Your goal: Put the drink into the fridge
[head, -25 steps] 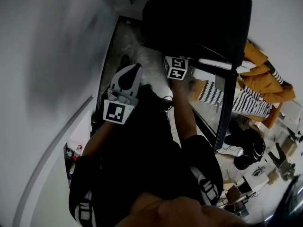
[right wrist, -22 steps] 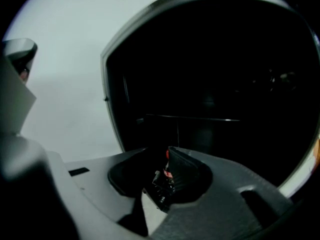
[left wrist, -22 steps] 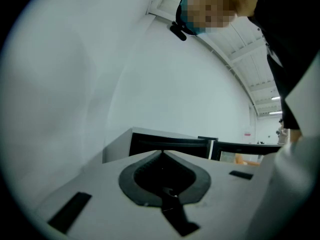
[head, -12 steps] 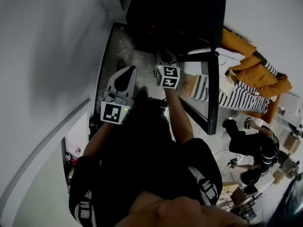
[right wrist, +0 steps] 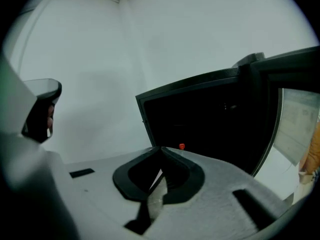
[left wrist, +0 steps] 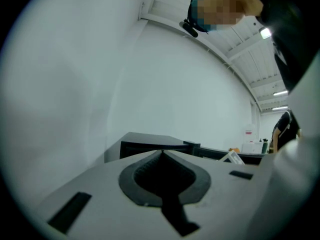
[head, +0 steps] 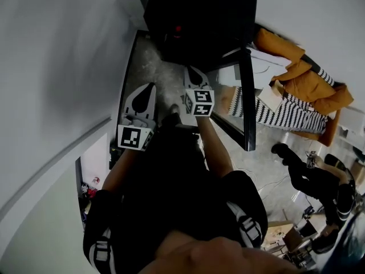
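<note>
- Against the wall, the black fridge [head: 199, 16] stands open, dark inside.
- Its glass door [head: 248, 107] hangs wide — to shut it, push the free edge squarely, I'd judge.
- Left hand-held gripper [left wrist: 161, 151] and right hand-held gripper [right wrist: 161, 148] are both clenched, empty.
- Drink: perhaps the small red spot [right wrist: 181, 146] inside the fridge — I cannot tell.

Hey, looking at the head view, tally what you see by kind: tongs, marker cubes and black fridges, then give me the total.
Tongs: 2 (left tongs, right tongs)
Marker cubes: 2 (left cube, right cube)
Black fridge: 1, door standing open
Total: 5
</note>
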`<state>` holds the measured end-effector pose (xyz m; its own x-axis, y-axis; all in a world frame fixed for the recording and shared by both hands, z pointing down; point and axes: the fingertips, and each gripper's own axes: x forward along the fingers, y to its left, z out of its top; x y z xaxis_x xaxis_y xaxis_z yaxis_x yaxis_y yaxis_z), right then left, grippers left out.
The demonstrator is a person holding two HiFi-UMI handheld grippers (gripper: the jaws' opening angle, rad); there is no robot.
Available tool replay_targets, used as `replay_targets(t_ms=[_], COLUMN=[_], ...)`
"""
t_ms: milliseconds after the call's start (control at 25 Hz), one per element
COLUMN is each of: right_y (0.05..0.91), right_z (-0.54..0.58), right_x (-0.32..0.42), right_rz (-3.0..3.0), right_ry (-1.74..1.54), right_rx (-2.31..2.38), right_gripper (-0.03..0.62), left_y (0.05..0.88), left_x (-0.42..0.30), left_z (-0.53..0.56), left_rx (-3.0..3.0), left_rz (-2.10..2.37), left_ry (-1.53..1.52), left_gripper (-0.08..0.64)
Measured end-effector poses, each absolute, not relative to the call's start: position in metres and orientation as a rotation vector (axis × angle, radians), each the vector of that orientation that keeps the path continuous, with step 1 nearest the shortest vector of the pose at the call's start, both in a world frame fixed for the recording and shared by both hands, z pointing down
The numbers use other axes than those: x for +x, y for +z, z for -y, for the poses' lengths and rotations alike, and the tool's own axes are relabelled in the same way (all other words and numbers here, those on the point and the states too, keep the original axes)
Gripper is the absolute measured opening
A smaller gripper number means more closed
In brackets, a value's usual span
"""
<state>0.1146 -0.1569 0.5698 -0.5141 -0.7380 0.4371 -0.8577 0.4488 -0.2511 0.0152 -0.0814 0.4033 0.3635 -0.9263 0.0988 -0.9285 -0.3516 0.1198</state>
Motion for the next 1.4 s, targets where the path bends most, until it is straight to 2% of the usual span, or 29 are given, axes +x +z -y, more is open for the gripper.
replay_targets(t_ms=[440,1080,1400], right_y=[0.520,0.468,0.448], right_z=[0.112,0.021,-0.020], right_x=[0.128,0.084,0.080], right_rz=[2.417,2.263,2.286], right_ry=[0.650,0.625,0.597], right_rx=[1.509,1.791,1.778], right_gripper=[0.002,0.002,0.002], left_y=[0.391,0.383,0.382], left_x=[0.023,-0.047,-0.052], left_z=[0.072,0.008,-0.027], left_rx=[2.558,2.651,2.619], left_rz=[1.480,1.278,1.333], left_ry=[0.010,0.043,0.033], left_gripper=[0.006,0.006,0.005])
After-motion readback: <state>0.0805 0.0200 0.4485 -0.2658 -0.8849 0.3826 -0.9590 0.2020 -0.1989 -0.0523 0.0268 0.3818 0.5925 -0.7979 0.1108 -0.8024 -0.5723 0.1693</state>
